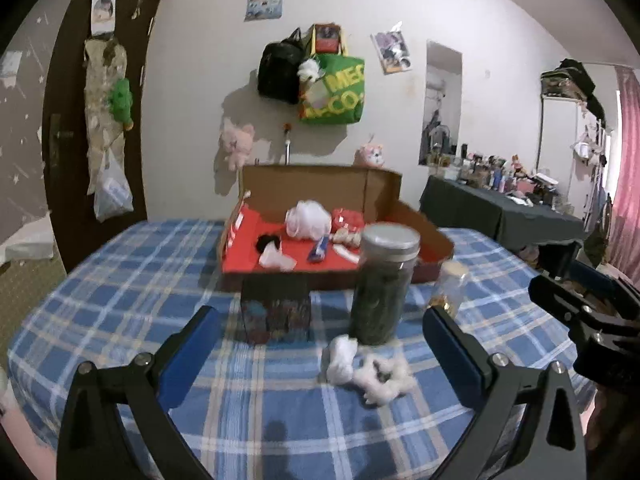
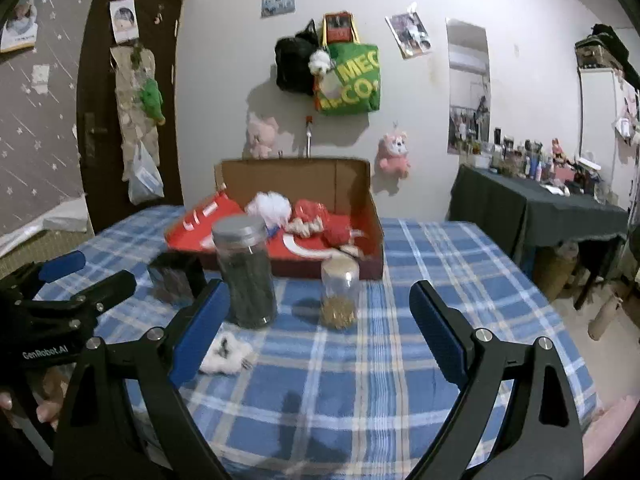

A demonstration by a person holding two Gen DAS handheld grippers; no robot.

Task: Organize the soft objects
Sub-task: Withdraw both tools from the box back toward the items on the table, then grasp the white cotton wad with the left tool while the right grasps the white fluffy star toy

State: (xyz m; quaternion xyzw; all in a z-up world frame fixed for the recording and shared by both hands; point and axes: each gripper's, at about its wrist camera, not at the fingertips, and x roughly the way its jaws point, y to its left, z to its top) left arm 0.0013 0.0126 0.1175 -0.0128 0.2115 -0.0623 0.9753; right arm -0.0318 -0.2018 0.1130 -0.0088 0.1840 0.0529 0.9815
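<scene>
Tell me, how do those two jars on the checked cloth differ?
The tall jar has a grey metal lid and is packed with dark green stuff; the small jar is shorter, with a pale lid and only a golden layer at the bottom. Both are clear, upright, and stand before the cardboard box.

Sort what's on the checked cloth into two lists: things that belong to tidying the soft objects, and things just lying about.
Belongs to the job:
white fluffy piece
white wad
cardboard box, already holding soft items
left gripper and right gripper, both open and empty

Just lying about:
tall dark jar
small clear jar
dark printed box
</scene>
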